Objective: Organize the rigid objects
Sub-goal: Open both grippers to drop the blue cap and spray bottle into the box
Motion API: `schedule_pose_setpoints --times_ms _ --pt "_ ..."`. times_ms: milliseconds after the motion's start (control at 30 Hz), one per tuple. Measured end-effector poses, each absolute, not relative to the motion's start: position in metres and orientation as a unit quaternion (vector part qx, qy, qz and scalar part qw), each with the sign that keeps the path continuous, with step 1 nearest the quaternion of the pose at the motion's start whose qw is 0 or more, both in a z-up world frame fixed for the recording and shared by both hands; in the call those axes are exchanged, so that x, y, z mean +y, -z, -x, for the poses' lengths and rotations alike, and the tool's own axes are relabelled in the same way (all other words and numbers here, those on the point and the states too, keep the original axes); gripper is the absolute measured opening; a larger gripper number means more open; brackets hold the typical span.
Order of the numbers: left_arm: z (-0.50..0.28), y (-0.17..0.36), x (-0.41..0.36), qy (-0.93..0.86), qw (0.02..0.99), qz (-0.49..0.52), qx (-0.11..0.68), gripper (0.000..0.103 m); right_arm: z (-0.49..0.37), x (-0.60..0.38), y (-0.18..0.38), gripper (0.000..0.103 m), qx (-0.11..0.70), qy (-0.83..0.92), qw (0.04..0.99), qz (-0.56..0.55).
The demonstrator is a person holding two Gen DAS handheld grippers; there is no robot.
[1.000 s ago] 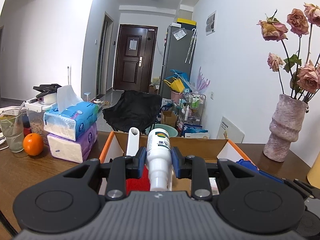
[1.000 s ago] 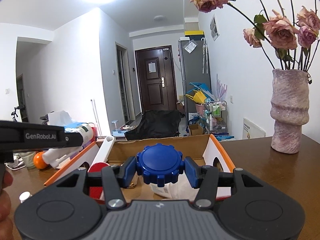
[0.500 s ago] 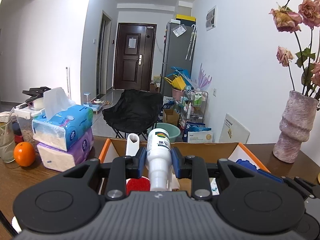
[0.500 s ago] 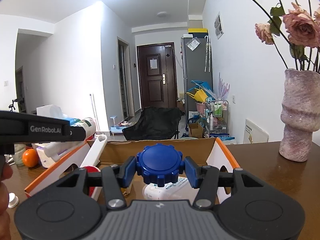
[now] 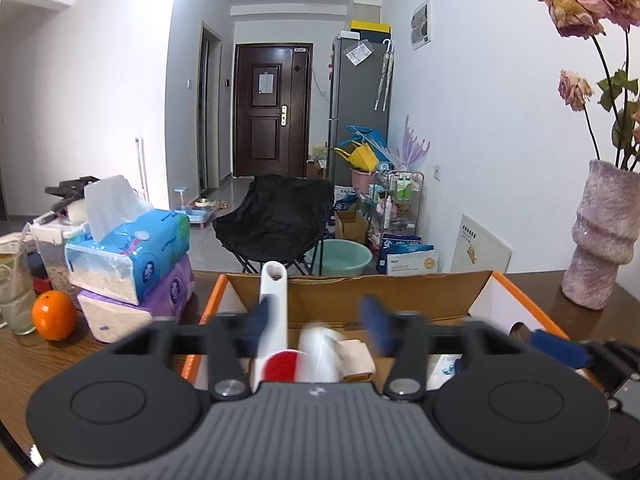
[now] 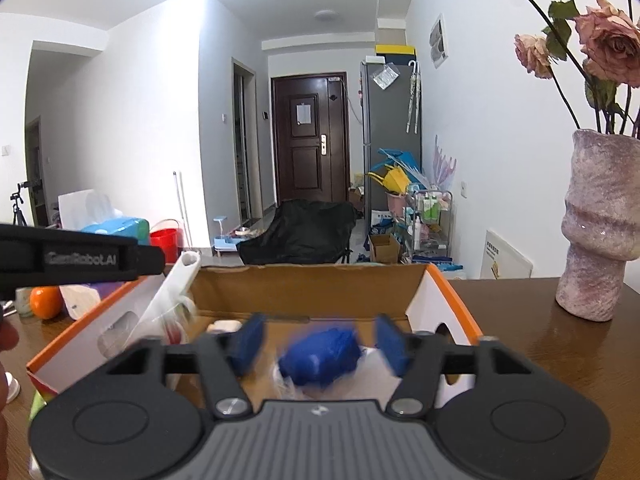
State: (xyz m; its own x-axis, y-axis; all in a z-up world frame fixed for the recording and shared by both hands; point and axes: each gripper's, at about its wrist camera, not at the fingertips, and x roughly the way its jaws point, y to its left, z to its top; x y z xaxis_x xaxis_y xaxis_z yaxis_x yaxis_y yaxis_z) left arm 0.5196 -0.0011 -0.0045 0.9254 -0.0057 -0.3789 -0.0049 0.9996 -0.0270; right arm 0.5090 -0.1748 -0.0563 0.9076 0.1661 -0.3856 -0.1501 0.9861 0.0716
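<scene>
**Both grippers spread over the cardboard box**

Left gripper (image 5: pixel 318 324): jaws have just been opening, now spread wide. White bottle (image 5: pixel 318 354) blurred between them, clear of both pads, inside the cardboard box (image 5: pixel 360 294). White handle (image 5: pixel 274 300) with red head leans at the box's 10 o'clock corner, just beside the left pad.

Right gripper (image 6: pixel 320 344): jaws have just been opening, now spread. Blue-capped jar (image 6: pixel 320 356) blurred between them, touching neither pad, over the box floor.

Box sits on the wooden table (image 6: pixel 540 344). Vase (image 6: pixel 600 224) at 3 o'clock of the box, apart. Orange (image 5: pixel 54 314) and tissue packs (image 5: pixel 128 256) at 9 o'clock.
</scene>
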Motion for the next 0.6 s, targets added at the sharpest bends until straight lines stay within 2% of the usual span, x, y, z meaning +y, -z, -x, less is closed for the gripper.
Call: schedule_pose_setpoints --times_ms 33,67,133,600 --pt "-0.517 0.004 0.000 -0.008 0.982 0.011 0.187 0.090 -0.509 -0.177 0.056 0.092 0.199 -0.078 0.977 -0.021" --pt "-0.515 0.003 0.000 -0.016 0.983 0.008 0.182 0.098 -0.507 -0.178 0.056 0.102 0.197 -0.073 0.978 -0.021" --pt "-0.511 0.000 0.005 -0.022 0.984 0.012 0.174 0.103 -0.506 -0.179 0.054 0.103 0.193 -0.064 0.979 -0.017" --pt "-0.498 -0.007 0.011 -0.036 0.983 0.020 0.176 0.103 -0.492 -0.181 0.050 0.103 0.186 -0.053 0.981 -0.011"
